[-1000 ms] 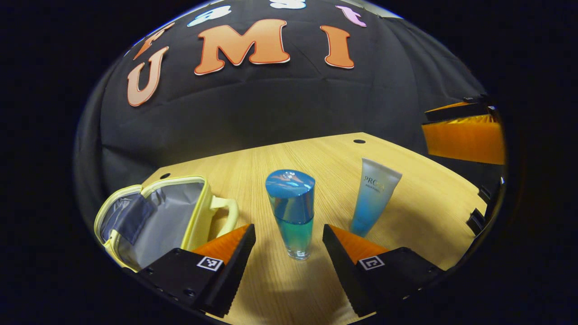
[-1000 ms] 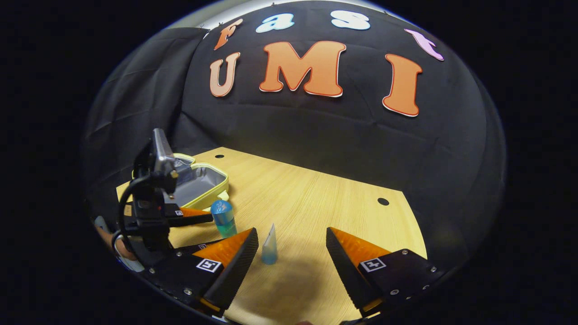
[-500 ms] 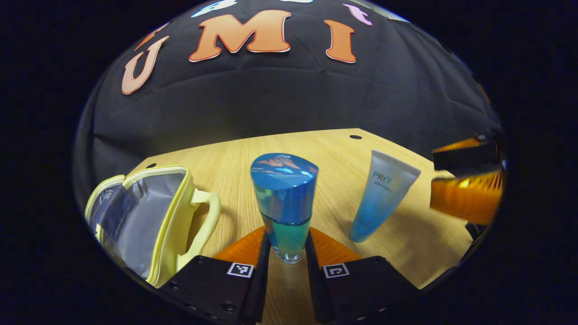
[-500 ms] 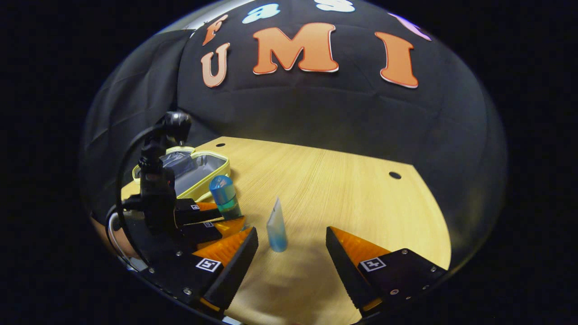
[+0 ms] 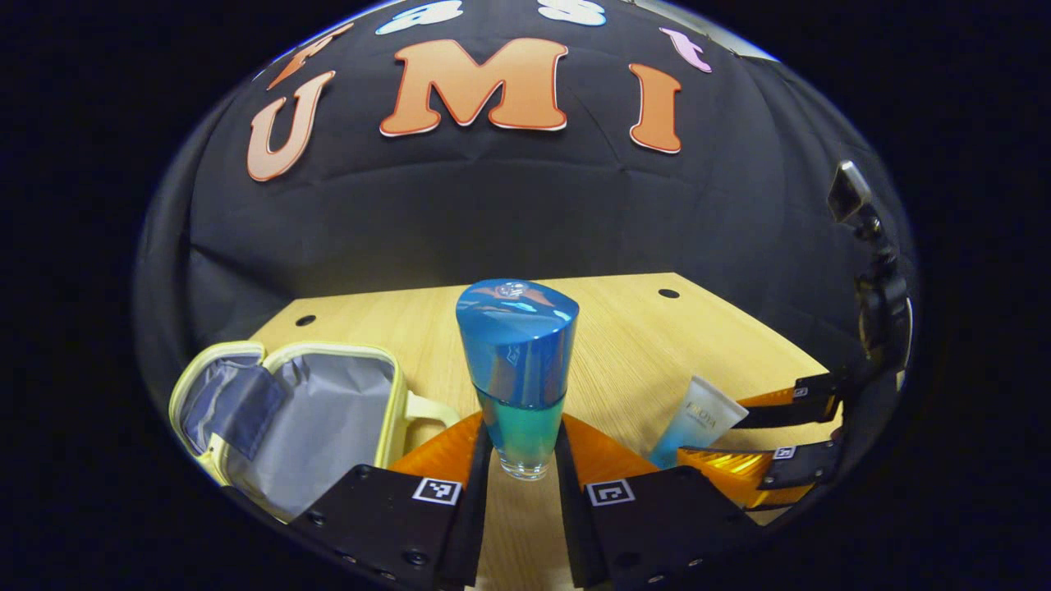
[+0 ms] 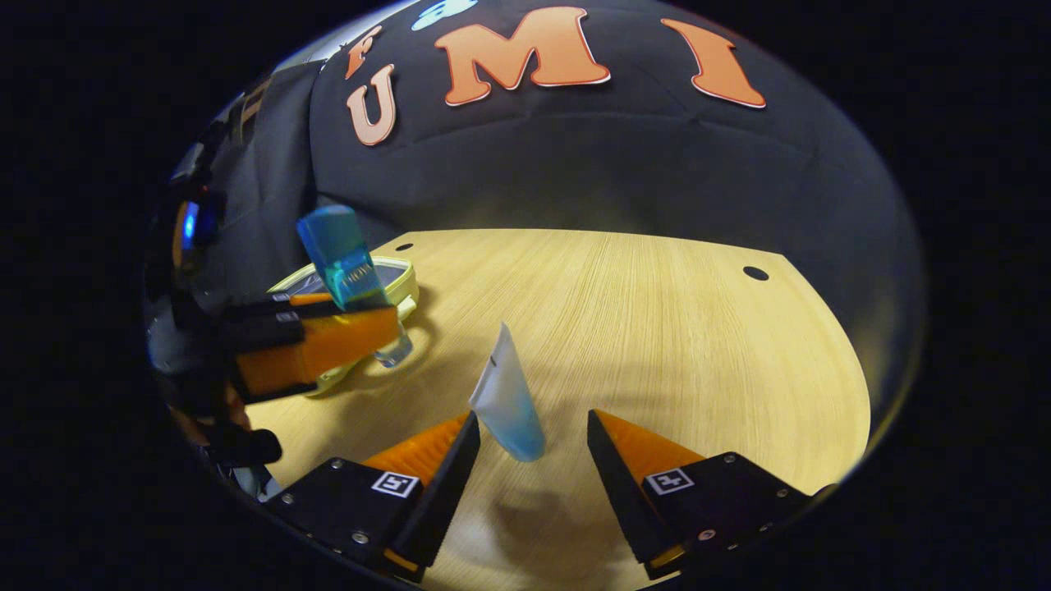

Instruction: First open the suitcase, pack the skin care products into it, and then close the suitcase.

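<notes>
At frame centre the left tool (image 5: 523, 460) pinches the glossy blue-capped glass bottle (image 5: 517, 369) above the wood-grain worktop (image 5: 624, 328), beside the open yellow suitcase (image 5: 287, 410), while the right tool (image 6: 525, 447), spread, flanks the upright soft tube (image 6: 509, 402).

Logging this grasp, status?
Left claw shut on blue bottle, lifted. Right claw open around tube. Yellow case open, path clear.
</notes>
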Demonstrator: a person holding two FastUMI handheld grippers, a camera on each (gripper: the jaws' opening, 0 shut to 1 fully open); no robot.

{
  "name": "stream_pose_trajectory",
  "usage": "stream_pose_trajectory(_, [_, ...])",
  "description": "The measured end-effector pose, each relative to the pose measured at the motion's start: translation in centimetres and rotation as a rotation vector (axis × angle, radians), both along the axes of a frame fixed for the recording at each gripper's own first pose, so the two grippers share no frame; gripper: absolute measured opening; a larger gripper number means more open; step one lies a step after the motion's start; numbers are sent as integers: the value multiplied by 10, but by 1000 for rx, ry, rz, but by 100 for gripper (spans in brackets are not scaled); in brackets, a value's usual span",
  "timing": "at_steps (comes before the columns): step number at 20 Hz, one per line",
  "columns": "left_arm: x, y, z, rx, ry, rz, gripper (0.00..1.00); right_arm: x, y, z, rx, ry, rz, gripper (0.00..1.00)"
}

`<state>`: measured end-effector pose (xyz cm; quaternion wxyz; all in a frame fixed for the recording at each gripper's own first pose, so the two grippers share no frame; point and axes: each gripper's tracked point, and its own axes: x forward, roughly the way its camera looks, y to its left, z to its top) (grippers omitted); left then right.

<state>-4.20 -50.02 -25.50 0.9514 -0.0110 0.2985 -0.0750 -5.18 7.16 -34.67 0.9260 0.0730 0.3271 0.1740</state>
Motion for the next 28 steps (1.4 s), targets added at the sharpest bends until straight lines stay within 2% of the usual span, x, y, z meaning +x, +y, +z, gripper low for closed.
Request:
stream_pose_trajectory(3, [-2,11,17,17,-8,19,41,2,10,-7,27,22,23,73])
stream_pose_trajectory(5, [-5,18,29,30,-14,32,41,5,13,-10,19,25,26,61])
stream_pose_trajectory(6, [-7,23,35,38,-17,37,41,5,12,-8,15,26,21,41])
stream_pose_trajectory(9, [-11,38,53,62,-36,55,41,-4,23,2,64,47,49,36])
stream_pose_trajectory(10, [-11,46,62,72,-43,65,41,-5,24,11,66,35,60,29])
stream_pose_trajectory(11, [-13,54,68,80,-50,72,42,-6,26,21,71,21,69,29])
stream_pose_trajectory(12, [-13,60,77,86,-62,82,41,-5,27,33,79,2,74,35])
stream_pose_trajectory(20, [-26,114,137,80,-112,192,41,-2,36,142,109,-190,126,34])
stream_pose_trajectory(24, [-35,149,159,96,-125,241,41,-5,52,175,142,-242,169,34])
stream_pose_trajectory(28, [-44,185,153,97,-96,264,41,-8,79,194,148,-265,206,34])
